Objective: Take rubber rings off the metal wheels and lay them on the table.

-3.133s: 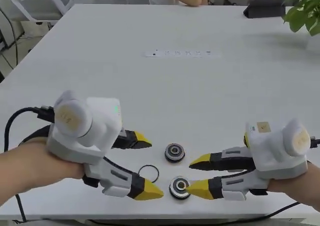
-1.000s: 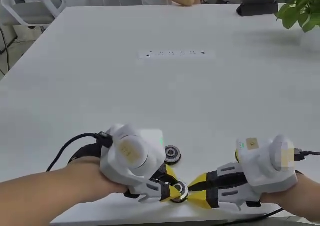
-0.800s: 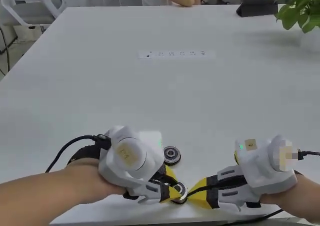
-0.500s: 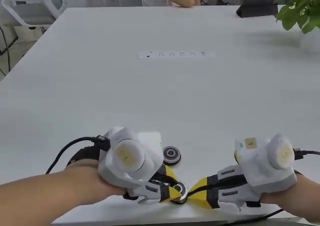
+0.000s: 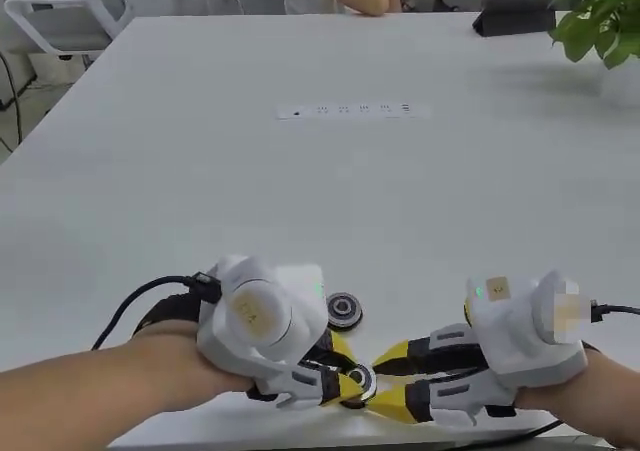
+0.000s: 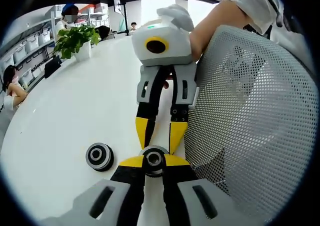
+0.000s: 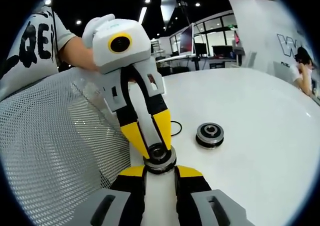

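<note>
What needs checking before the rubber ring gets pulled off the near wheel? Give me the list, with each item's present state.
1. Left gripper clamped on the near wheel: ok.
2. Right gripper tips flanking that wheel: ok.
3. Right gripper actually shut on it: cannot tell.
4. Far wheel apart from both grippers: ok.
5. Bare table close by for laying the ring down: ok.

White table (image 5: 200, 171), mesh chair (image 6: 250, 110), leafy plant (image 5: 600, 16), ceiling lights (image 7: 148, 0).
</note>
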The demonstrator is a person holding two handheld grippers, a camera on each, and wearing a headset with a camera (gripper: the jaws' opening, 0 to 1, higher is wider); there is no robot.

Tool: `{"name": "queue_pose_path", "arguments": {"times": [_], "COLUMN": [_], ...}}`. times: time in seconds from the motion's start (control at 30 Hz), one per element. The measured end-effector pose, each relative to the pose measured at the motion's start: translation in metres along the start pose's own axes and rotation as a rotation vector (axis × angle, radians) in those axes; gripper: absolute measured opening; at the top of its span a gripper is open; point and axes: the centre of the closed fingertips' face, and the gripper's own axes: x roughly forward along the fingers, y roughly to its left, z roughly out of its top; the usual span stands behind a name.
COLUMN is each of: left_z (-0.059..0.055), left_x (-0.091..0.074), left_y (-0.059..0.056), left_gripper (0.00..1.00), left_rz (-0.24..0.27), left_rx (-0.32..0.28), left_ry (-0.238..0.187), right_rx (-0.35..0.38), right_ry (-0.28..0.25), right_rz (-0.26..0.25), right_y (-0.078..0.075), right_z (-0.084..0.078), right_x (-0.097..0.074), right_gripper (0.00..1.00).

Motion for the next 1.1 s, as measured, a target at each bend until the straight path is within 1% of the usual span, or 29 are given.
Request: {"name": "queue_pose_path", "arguments": {"times": [0.07, 0.13, 0.17, 0.23, 0.6, 0.83, 1.03, 1.1], "left_z": [0.0, -0.0001, -0.0001, -0.0001, -0.0002, -0.0004, -0.0003, -0.0003], "left_x": [0.0, 0.0, 0.0, 0.0, -0.0003, -0.0002, -0.0002, -0.0002], "left_y": [-0.0002, 0.0001, 0.0002, 0.0003, 0.0007, 0.0008, 0.0006, 0.0008], "left_gripper": [0.07, 0.07, 0.07, 0.07, 0.07, 0.07, 0.07, 0.07], "left_rz": [0.0, 0.001, 0.001, 0.002, 0.002, 0.002, 0.004, 0.004], "left_rx": [0.0, -0.001, -0.001, -0.002, -0.005, -0.007, -0.006, -0.004], "left_ry": [-0.001, -0.002, -0.002, -0.002, -0.006, -0.009, -0.01, -0.01], "right_rx": [-0.011, -0.034, -0.018, -0.018, -0.011, -0.038, -0.039, -0.037], "right_ry": [0.004, 0.022, 0.015, 0.015, 0.025, 0.05, 0.06, 0.061], "right_rz": [-0.001, -0.015, -0.01, -0.013, -0.015, -0.021, -0.028, -0.028], "right_y": [-0.0003, -0.0026, -0.0021, -0.0029, -0.0041, -0.0032, -0.0037, -0.0045], "right_z": [-0.0006, -0.0041, -0.0031, -0.0041, -0.0038, -0.0043, -0.0063, -0.0062], "right_x": [-0.0008, -0.0032, -0.0032, -0.0054, -0.0042, -0.0037, -0.0046, -0.0043], "right_gripper": [0.19, 0.15, 0.14, 0.12, 0.1, 0.09, 0.01, 0.0]}}
